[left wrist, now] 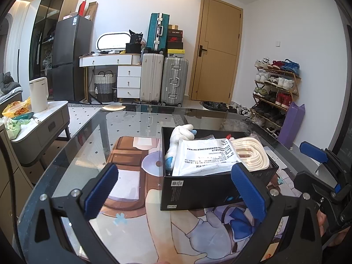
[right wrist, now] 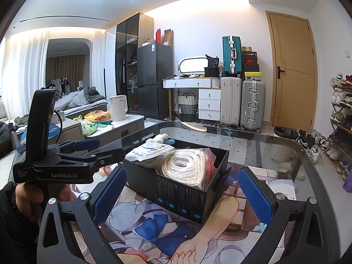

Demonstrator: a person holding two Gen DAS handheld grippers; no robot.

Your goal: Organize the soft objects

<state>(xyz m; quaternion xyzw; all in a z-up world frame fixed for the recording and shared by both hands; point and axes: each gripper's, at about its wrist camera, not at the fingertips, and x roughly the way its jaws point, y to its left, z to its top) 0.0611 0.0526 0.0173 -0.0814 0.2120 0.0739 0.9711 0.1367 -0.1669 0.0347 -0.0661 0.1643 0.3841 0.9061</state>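
Note:
A black box (left wrist: 198,189) stands on a printed mat (left wrist: 136,220) on the glass table. Inside it lie a white plush toy with blue parts (left wrist: 182,134), a white printed bag (left wrist: 204,156) and a coil of cream rope (left wrist: 250,154). My left gripper (left wrist: 175,190) is open, its blue pads on either side of the box's near wall, a little short of it. In the right wrist view the box (right wrist: 176,189) shows the rope coil (right wrist: 184,165), the bag (right wrist: 151,151) and the plush toy (right wrist: 160,138). My right gripper (right wrist: 181,195) is open and holds nothing, just short of the box's near corner.
The right gripper (left wrist: 319,160) shows at the left wrist view's right edge, and the left gripper (right wrist: 88,149) with a hand is at the left in the right wrist view. A grey side table (left wrist: 50,118) with a white kettle (left wrist: 39,94) stands left; suitcases (left wrist: 162,79), a door and a shoe rack (left wrist: 275,88) lie beyond.

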